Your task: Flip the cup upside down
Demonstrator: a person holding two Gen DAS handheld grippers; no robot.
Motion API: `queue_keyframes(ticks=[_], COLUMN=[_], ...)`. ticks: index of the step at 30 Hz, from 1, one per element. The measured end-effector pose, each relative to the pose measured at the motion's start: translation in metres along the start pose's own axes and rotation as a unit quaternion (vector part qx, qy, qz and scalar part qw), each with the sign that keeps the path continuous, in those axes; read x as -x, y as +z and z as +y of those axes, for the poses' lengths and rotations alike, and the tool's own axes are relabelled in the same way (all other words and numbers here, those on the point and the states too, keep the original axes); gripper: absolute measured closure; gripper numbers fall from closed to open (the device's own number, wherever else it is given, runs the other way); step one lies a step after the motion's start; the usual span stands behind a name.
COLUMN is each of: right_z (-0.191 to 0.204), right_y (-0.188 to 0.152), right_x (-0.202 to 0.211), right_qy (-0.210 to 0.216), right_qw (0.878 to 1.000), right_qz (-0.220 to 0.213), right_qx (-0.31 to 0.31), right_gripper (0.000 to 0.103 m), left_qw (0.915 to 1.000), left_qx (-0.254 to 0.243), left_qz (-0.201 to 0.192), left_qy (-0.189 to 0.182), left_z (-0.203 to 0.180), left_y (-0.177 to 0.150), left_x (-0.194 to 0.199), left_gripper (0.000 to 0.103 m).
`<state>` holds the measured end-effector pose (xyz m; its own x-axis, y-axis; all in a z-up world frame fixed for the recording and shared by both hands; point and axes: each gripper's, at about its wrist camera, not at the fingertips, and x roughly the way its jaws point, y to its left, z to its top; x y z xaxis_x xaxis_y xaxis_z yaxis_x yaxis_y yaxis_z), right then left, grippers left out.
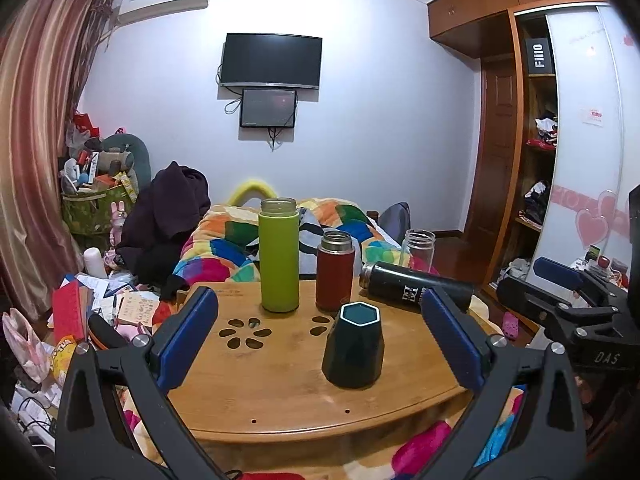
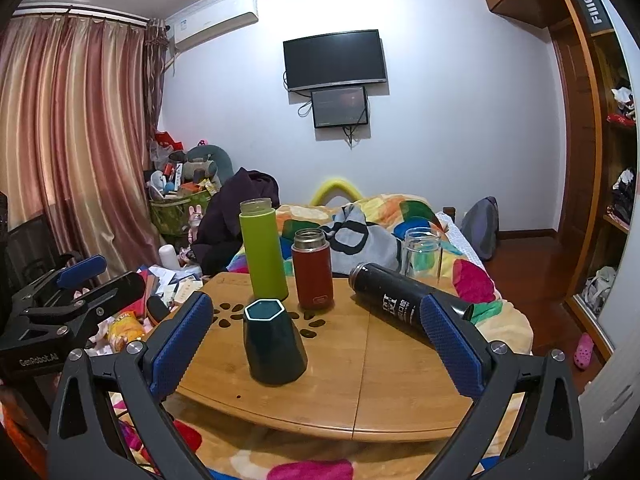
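A dark green faceted cup [image 1: 353, 346] stands on the round wooden table [image 1: 280, 392], its narrow hexagonal end up and its wide end down. It also shows in the right wrist view [image 2: 273, 342]. My left gripper [image 1: 320, 336] is open and empty, held back from the table's near edge with the cup between its blue pads, nearer the right one. My right gripper [image 2: 316, 340] is open and empty too, with the cup left of its middle. Each gripper shows at the edge of the other's view: the right one [image 1: 560, 280] and the left one [image 2: 86, 276].
Behind the cup stand a tall green bottle [image 1: 279, 254], a red flask [image 1: 335, 272] and a clear glass jar [image 1: 418, 249]. A black flask [image 1: 412, 286] lies on its side at the right. A bed with a colourful quilt [image 1: 236, 240] lies behind; clutter lies left.
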<state>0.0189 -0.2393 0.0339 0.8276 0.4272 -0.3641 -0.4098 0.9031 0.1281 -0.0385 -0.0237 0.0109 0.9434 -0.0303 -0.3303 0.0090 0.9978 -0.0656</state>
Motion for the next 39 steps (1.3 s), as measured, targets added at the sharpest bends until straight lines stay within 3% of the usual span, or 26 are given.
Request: queue_keyframes(ticks=[39], right_z=[0.0006], right_y=[-0.0034], right_x=[-0.0032], right_qy=[0.003], right_qw=[1.000], right_qz=[0.001], right_qx=[-0.004], right_gripper=[0.000], left_qw=[1.0000], left_qx=[-0.005], left_qz=[-0.002], left_qy=[0.007], left_z=[-0.0022], left_y=[-0.0011], left_x=[-0.0027], left_gripper=[0.000])
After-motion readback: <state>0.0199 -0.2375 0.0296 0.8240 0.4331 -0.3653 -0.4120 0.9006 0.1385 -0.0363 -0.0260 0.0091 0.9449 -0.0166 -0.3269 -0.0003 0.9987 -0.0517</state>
